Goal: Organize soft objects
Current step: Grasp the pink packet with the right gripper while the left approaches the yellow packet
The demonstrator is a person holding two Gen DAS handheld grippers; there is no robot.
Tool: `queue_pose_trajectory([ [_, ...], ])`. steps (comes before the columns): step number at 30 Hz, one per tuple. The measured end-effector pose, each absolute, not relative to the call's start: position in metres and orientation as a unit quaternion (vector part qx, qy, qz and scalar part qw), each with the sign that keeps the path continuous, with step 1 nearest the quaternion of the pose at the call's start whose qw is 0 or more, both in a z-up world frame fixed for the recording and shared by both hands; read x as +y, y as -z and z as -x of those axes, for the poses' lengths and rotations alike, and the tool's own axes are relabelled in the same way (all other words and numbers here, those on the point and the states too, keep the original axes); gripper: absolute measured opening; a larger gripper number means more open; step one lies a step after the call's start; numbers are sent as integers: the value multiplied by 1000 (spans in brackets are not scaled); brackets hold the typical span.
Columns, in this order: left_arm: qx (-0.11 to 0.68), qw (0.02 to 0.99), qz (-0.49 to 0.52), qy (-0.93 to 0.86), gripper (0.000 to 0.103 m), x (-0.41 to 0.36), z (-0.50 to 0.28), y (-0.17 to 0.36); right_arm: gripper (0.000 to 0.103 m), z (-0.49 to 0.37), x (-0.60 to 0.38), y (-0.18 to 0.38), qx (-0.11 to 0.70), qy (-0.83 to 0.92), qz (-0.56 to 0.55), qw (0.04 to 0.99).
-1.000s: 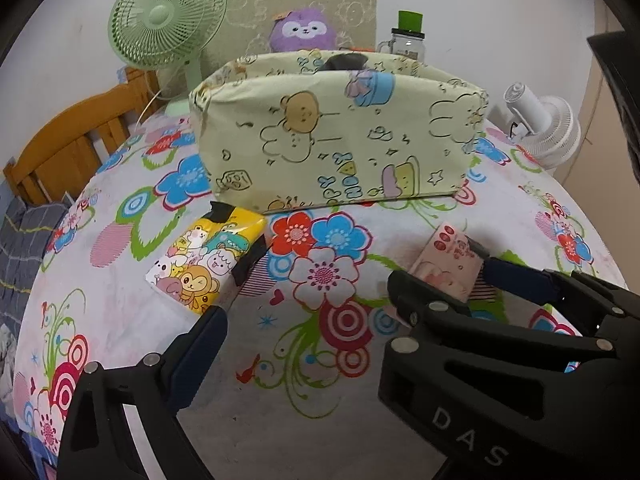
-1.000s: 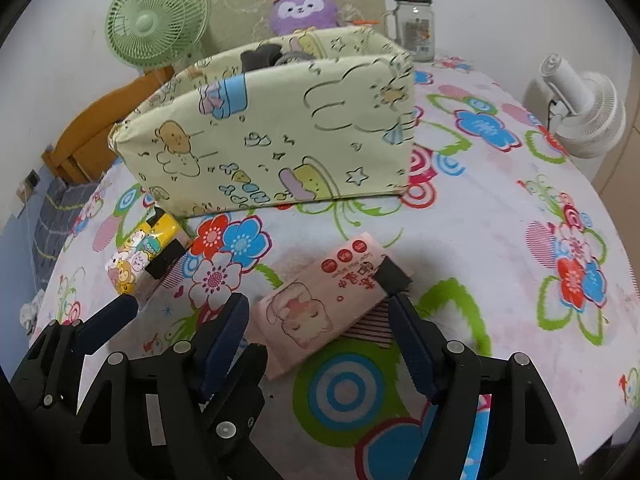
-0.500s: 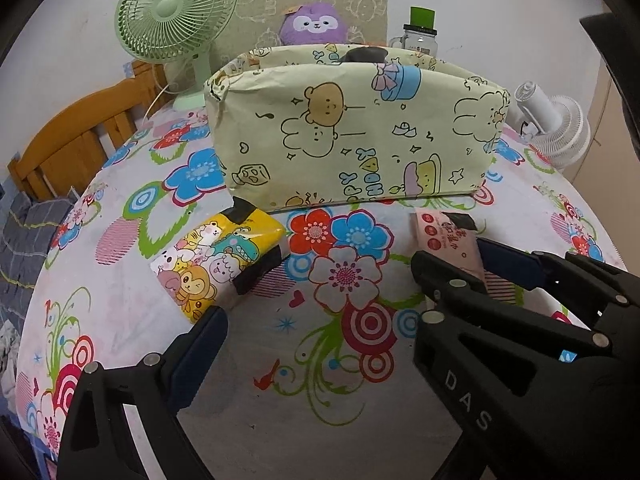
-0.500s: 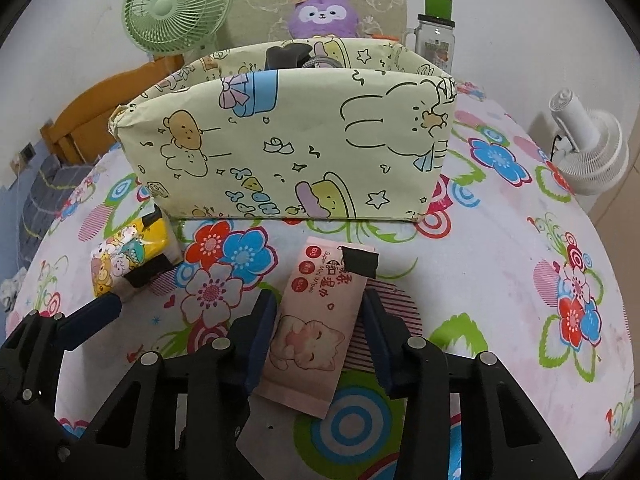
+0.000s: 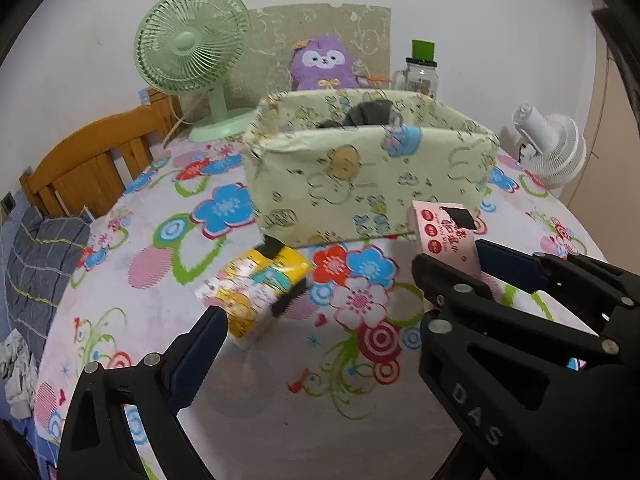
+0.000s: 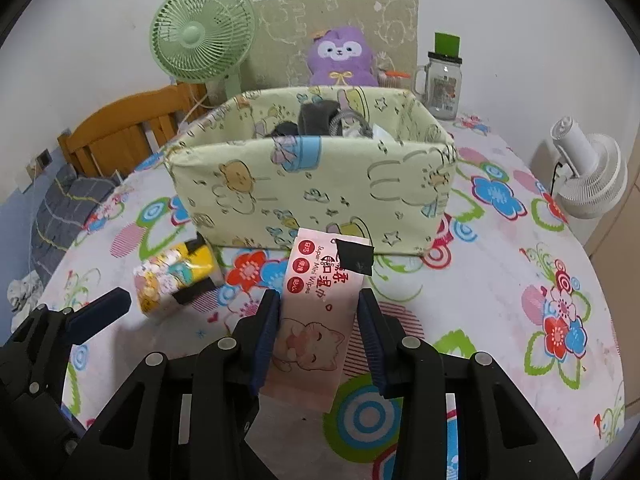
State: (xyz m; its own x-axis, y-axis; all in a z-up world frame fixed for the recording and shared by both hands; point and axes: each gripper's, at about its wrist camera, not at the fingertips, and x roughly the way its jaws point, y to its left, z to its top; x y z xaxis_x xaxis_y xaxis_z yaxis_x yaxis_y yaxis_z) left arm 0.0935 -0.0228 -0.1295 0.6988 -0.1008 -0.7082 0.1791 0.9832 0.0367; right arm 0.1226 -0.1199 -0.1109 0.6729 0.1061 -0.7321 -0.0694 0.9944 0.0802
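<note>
My right gripper [image 6: 320, 320] is shut on a pink wet-wipes pack [image 6: 320, 304], its pads pressing on the pack's two long sides. The pack is held above the flowered tablecloth and points at the pale green cartoon-print fabric box [image 6: 312, 192]. Dark soft items lie inside the box. In the left wrist view the same pink pack [image 5: 444, 228] hangs in front of the box [image 5: 360, 184]. A yellow cartoon tissue pack [image 5: 256, 288] lies on the table ahead of my left gripper [image 5: 320, 328], which is open. The right arm hides its right finger.
Behind the box stand a green fan [image 6: 202, 36], a purple plush [image 6: 340, 54] and a glass jar mug [image 6: 442, 80]. A white fan [image 6: 588, 172] sits at the right edge. A wooden chair back [image 6: 124, 132] and grey checked cloth [image 6: 60, 208] are at the left.
My right gripper shut on the pink pack, which turned lengthwise toward the box and came up off the cloth. Both grippers rose a little. The yellow pack stayed put.
</note>
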Motion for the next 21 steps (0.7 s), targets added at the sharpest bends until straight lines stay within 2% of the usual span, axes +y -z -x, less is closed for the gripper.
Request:
queue_pose_trajectory([
  [10, 373, 924, -61, 59, 98, -4, -114, 129, 42, -132, -102, 104, 398, -56, -19, 916],
  [21, 400, 912, -65, 58, 98, 6, -139, 149, 42, -152, -91, 121, 421, -62, -11, 905],
])
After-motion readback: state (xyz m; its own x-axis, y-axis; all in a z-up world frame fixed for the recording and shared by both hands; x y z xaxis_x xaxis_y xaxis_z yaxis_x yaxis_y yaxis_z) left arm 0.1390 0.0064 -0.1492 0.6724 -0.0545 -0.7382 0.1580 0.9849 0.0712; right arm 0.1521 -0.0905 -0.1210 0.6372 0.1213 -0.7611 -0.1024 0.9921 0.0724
